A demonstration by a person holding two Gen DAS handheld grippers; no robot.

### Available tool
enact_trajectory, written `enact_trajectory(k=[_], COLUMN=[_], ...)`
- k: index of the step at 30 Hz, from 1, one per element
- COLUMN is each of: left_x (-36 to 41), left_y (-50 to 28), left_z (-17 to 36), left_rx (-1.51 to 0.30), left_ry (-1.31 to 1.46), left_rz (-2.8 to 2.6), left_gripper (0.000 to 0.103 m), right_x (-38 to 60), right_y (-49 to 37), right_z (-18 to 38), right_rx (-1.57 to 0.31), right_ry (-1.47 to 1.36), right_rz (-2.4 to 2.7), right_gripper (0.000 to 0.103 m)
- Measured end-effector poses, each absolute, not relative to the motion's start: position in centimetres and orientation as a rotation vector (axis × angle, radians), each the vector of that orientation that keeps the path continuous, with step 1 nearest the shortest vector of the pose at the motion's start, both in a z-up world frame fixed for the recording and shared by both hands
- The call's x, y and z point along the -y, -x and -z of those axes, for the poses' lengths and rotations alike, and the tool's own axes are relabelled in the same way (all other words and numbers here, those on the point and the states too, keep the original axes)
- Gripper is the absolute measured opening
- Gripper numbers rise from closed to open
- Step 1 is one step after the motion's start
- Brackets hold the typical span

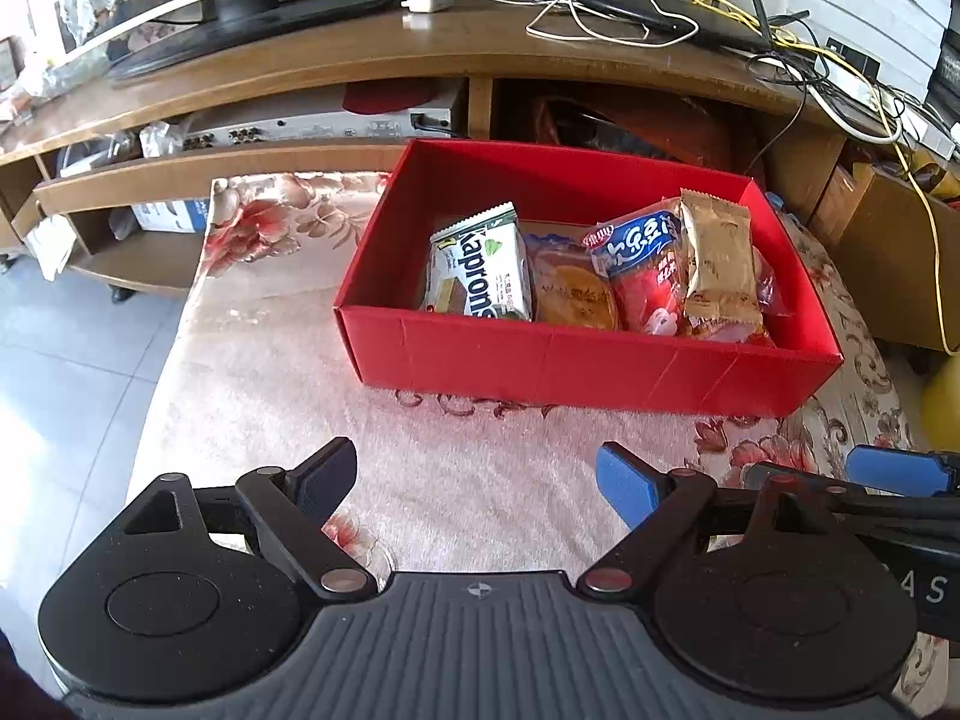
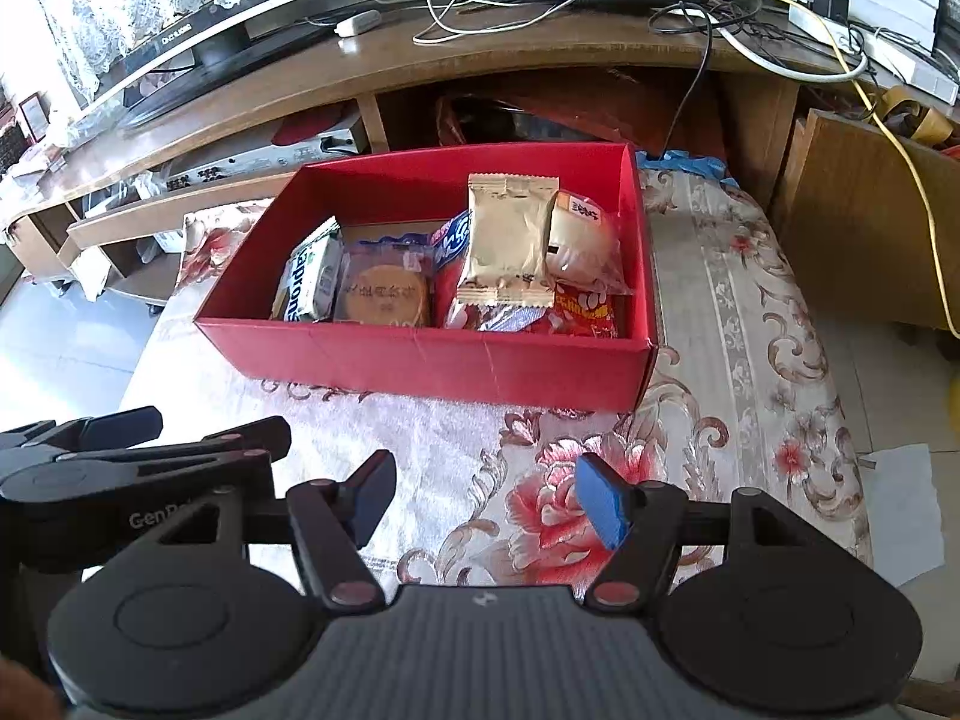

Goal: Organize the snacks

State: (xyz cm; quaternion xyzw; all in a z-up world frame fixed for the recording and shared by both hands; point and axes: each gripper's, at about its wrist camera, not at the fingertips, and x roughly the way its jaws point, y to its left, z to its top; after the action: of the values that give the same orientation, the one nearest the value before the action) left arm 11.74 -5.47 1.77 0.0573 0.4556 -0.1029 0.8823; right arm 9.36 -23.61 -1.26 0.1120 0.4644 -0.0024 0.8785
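Observation:
A red cardboard box stands on the floral cloth. In it lie a white and green Kaprons wafer pack, a round cake in clear wrap, a red and blue snack bag, a gold sachet and a white bun pack. My left gripper is open and empty, in front of the box. My right gripper is open and empty, beside the left one; its blue pad shows in the left wrist view.
The cloth-covered table ends at the left over a tiled floor. Behind the box is a wooden TV stand with a TV base, a router and loose cables. A white paper lies on the floor at right.

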Motion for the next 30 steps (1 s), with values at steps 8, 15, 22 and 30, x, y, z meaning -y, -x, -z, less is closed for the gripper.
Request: enact_trajectory(k=[8,15,22,30], left_x=[5.1,5.0,4.5,4.3], left_y=[-10.7,-10.1,-9.0,-8.7], left_z=[-1.7,-1.7,-1.6,-1.7], left_rx=[-0.95,-0.95,-0.952,-0.953], left_ry=[-0.125,-0.128,-0.132,-0.136], left_rz=[0.218,0.218,0.221,0.22], left_gripper=[0.09,0.09,0.09,0.09], right_x=[23.3,23.0,22.7,22.4], right_y=[-8.3,-7.4,-6.4,-5.6], right_z=[1.3,1.3,1.4,1.4], right_rx=[-0.973,-0.975,-0.978,-0.981], right_ry=[-0.229,-0.225,-0.218,-0.213], right_rz=[-0.001,-0.003,-0.009,-0.014], right_gripper=[0.064,0.064,0.064,0.064])
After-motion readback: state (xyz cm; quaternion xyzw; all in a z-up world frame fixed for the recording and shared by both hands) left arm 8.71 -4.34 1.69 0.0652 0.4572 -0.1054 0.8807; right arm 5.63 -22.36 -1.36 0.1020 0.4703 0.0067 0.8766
